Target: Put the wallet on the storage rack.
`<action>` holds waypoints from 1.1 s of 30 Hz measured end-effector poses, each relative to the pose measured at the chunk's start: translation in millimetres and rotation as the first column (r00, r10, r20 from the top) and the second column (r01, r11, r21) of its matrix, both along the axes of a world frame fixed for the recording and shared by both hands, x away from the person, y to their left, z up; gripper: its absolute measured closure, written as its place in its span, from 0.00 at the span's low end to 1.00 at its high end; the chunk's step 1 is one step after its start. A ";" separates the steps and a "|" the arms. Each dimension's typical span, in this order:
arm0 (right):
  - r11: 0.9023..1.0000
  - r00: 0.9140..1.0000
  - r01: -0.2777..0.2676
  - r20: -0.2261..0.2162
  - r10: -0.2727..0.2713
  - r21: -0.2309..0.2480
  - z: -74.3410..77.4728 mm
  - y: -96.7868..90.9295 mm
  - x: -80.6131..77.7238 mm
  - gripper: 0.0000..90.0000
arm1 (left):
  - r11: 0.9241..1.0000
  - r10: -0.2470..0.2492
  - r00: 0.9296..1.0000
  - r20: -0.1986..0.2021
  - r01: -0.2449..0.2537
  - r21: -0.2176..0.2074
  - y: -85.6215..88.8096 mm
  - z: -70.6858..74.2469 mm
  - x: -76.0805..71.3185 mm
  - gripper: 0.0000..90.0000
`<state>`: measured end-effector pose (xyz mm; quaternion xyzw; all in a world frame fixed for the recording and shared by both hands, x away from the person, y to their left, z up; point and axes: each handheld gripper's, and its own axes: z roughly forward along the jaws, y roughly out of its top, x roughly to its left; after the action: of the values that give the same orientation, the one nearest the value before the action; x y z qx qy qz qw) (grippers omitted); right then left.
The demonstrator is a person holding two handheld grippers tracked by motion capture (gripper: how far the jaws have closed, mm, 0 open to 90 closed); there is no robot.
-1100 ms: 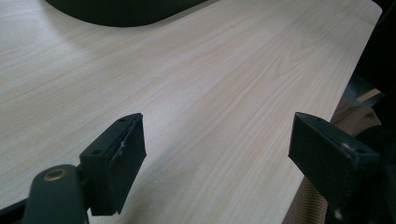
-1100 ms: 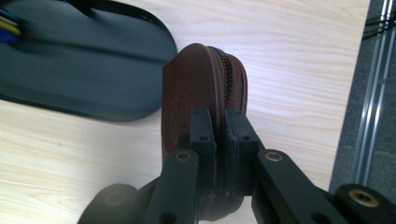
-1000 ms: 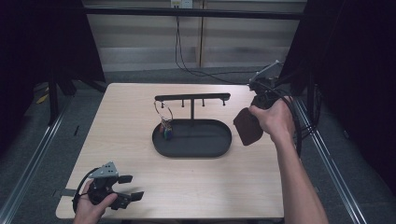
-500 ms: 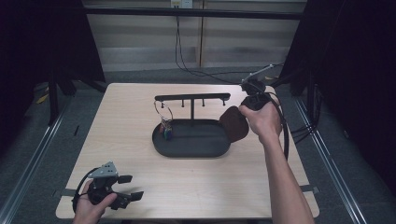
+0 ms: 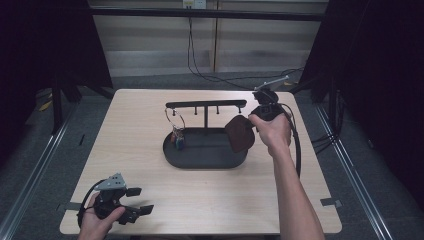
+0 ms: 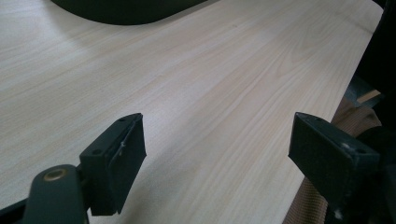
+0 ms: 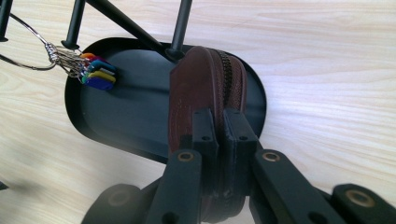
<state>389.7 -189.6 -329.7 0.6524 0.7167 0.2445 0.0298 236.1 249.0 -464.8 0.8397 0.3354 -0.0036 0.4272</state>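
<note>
Since the earlier frames the right gripper (image 5: 248,131) has carried the brown zippered pouch (image 5: 239,133) from beyond the table's right side inward and down, so the pouch now hangs over the right end of the black oval tray (image 5: 200,159). In the right gripper view the jaws are clamped tight on the pouch's (image 7: 205,93) zipper edge, with the tray (image 7: 126,116) right beneath it. A key ring with coloured tags (image 5: 176,131) hangs from a peg of the stand's crossbar (image 5: 206,104), as before. The left gripper (image 5: 135,200) has stayed at the table's (image 5: 150,110) near left corner, its jaws spread wide with nothing between them.
</note>
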 end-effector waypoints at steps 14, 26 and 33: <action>0.996 0.999 0.029 0.015 -0.030 0.090 -24.1 -1.7 0.3 0.95 | 1.000 -0.001 1.000 0.001 0.001 0.003 0.0 -0.2 0.0 0.21; 0.989 0.999 0.045 0.010 -0.047 0.144 -50.3 -0.1 4.0 0.95 | 1.000 0.000 1.000 0.002 0.000 0.001 0.1 -0.1 -0.1 0.21; 0.984 0.999 0.049 -0.002 -0.050 0.170 -66.4 2.1 6.5 0.95 | 1.000 0.001 1.000 0.002 -0.001 0.000 0.3 -0.1 -0.3 0.21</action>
<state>396.2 -187.5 -396.1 0.6699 0.6767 0.3049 -0.0191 235.8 249.4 -464.8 0.8396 0.3352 -0.0024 0.4274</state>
